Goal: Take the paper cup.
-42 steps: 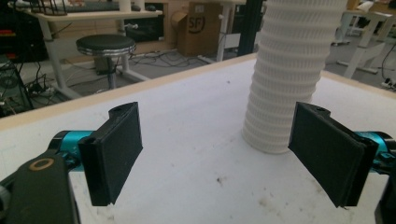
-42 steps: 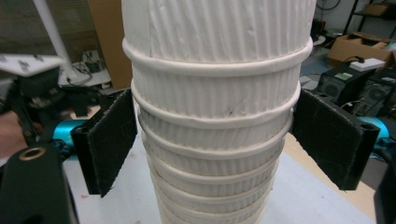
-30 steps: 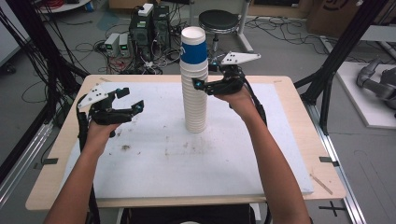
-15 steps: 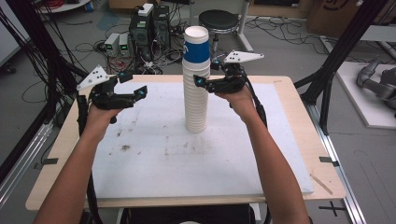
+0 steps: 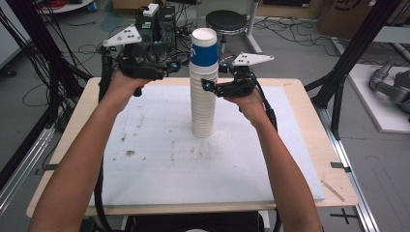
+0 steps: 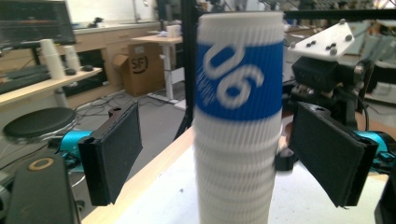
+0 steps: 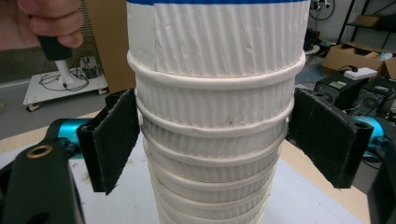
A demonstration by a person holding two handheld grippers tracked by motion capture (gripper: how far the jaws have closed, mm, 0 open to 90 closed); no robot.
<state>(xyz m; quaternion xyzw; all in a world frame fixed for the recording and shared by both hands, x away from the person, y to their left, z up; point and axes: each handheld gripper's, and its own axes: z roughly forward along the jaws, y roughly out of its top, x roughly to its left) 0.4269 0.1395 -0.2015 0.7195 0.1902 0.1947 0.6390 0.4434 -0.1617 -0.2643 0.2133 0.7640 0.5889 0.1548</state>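
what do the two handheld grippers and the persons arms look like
Both the left gripper and the right gripper are black, with small teal-blue parts, flat rectangular black pads, a pale three-cornered plate on top and a trailing black cable. The forearms are bare, no sleeves showing.

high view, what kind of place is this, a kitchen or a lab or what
Most likely a robotics or research lab, not a kitchen. A stack of paper cups stands on a white-topped work table framed by black rig posts, with cables and electronics boxes on the floor behind.
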